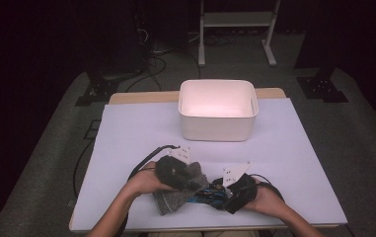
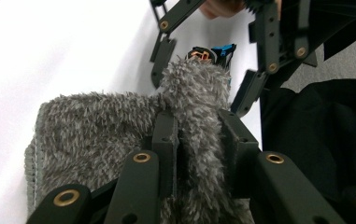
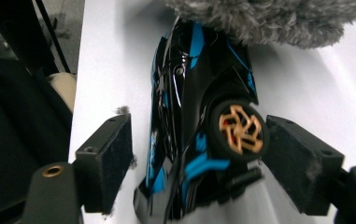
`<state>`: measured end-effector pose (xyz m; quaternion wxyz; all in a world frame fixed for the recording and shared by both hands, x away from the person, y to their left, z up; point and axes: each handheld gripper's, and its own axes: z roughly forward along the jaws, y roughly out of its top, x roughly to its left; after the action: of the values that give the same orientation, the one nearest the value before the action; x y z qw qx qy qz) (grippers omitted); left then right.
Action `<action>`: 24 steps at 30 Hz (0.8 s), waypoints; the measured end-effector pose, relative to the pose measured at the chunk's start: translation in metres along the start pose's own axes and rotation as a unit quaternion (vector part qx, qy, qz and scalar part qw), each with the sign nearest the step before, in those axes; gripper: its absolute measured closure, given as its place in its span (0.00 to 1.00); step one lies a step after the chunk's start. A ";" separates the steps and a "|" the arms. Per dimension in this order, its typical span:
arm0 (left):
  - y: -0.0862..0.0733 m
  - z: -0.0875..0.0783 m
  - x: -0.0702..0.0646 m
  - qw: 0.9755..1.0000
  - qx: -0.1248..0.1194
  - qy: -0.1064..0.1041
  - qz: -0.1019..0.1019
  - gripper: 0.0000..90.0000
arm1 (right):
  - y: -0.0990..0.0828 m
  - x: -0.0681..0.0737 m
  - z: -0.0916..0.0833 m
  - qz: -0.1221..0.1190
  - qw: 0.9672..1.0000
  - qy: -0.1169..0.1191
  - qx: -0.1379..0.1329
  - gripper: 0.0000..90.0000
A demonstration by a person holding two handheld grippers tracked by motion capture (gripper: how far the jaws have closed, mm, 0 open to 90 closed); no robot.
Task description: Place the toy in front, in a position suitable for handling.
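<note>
While the left gripper (image 2: 192, 140) is pinched on the grey cloth (image 2: 96, 135), the toy car (image 3: 199, 116) sits between the right gripper's (image 3: 196, 161) spread jaws, one pad at its wheel; wiping is judged underway, and steadying the car is called for next.

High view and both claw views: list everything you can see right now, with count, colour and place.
fluffy cloth: one, grey, near edge of the table, a fold pinched in the left claw.
toy car: one, black and blue with a gold wheel, on its side between the right claw's jaws, nose under the cloth.
bin: one, white, far middle of the table.
table: one, white top.
frame: one, white, on the floor beyond.
left claw: black, shut on the cloth.
right claw: black, open around the car.
</note>
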<state>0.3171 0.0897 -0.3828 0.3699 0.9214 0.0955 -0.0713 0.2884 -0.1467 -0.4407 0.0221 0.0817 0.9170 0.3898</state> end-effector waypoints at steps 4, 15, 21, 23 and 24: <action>-0.002 -0.001 -0.005 1.000 -0.002 -0.001 0.007 0.81 | 0.003 0.004 0.008 -0.010 1.000 0.006 0.006 0.37; 0.001 -0.003 -0.008 0.999 -0.012 0.033 0.019 0.88 | 0.003 0.000 0.010 -0.030 0.999 0.013 -0.001 0.61; 0.020 -0.004 0.003 0.998 0.004 0.051 0.034 0.88 | 0.009 -0.019 0.008 -0.044 0.999 -0.018 0.003 0.61; 0.022 0.001 0.006 0.998 0.019 0.053 0.038 0.87 | 0.007 -0.025 0.009 -0.033 0.999 -0.011 -0.001 0.61; 0.022 0.004 0.007 0.997 0.023 0.054 0.040 0.87 | 0.005 -0.027 0.010 -0.029 1.000 -0.008 -0.002 0.60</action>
<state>0.3285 0.0725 -0.3720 0.3455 0.9352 0.0773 -0.0086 0.3172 -0.1408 -0.4447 0.0409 0.0578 0.9180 0.3901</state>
